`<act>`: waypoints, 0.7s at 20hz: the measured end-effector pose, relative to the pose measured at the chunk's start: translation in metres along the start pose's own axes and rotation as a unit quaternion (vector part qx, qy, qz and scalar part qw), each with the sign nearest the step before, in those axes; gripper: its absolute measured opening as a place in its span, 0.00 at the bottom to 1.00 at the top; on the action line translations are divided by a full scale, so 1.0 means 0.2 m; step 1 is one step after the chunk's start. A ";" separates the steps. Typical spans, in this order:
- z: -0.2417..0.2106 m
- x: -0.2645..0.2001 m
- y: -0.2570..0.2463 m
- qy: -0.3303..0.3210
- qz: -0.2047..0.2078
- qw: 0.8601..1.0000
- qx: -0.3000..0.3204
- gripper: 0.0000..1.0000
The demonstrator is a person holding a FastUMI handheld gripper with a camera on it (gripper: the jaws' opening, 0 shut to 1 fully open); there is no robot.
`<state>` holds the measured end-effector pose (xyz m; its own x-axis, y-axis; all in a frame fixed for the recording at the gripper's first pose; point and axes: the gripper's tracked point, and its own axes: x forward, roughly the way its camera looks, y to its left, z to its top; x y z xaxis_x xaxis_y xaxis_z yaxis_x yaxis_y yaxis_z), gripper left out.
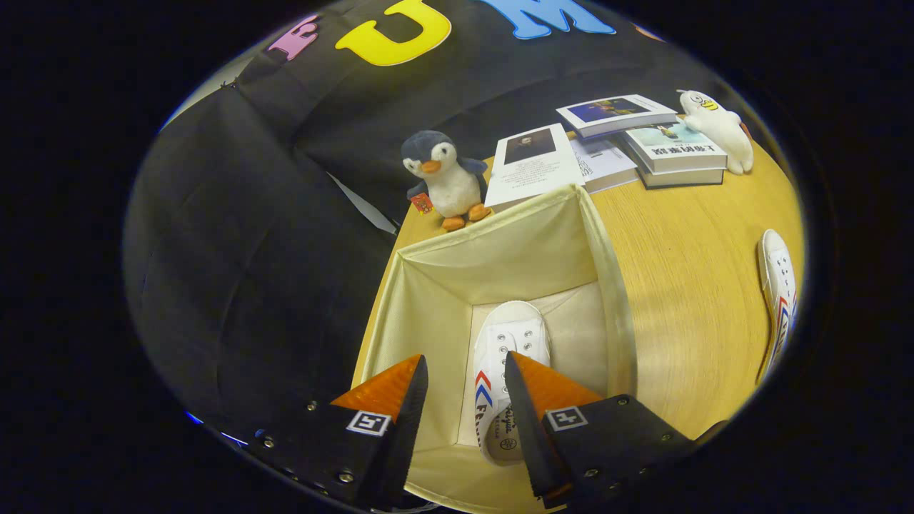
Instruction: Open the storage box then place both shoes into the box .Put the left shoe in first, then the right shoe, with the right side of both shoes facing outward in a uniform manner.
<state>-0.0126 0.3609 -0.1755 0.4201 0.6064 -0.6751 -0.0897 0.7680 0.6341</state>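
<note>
**Clerk:** Tool, item one: two-finger type, poised above the open cream fabric storage box. Fingers parted, a gap between them, nothing held.

**Checker:** Box contents?

**Clerk:** One white canvas lace-up shoe with red and blue side stripes, lying on the box floor towards the right wall, toe pointing at the far wall. It shows through the gap between the fingers and touches neither. No lid in sight on the box.

**Checker:** Second shoe?

**Clerk:** Matching white canvas shoe, on the light wooden worktop at its right edge, well apart from the box.

**Checker:** Other stock?

**Clerk:** Grey and white plush penguin at the far left corner, just behind the box. Stack of books along the far edge. White plush toy beside the books.

**Checker:** Risks?

**Clerk:** My judgement only. The soft walls could fold inward if the fingers catch the rim on lifting out. The second shoe lies close to the worktop edge; a glancing grasp could push it off. Space left of the first shoe looks tight, so the pair may end up facing differently.
</note>
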 end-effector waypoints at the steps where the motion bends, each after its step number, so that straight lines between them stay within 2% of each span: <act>1: 0.03 -0.04 0.00 -0.009 0.006 1.000 -0.002 0.66; 4: 0.13 -0.18 -0.04 -0.038 0.015 0.999 -0.007 0.66; 8: 0.26 -0.36 -0.19 -0.070 0.001 0.997 -0.020 0.65; 14: 0.41 -0.56 -0.61 -0.103 -0.061 0.992 -0.036 0.65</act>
<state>0.0249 0.1823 -0.1456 0.6064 0.4596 -0.6488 -0.0877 0.8497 0.5199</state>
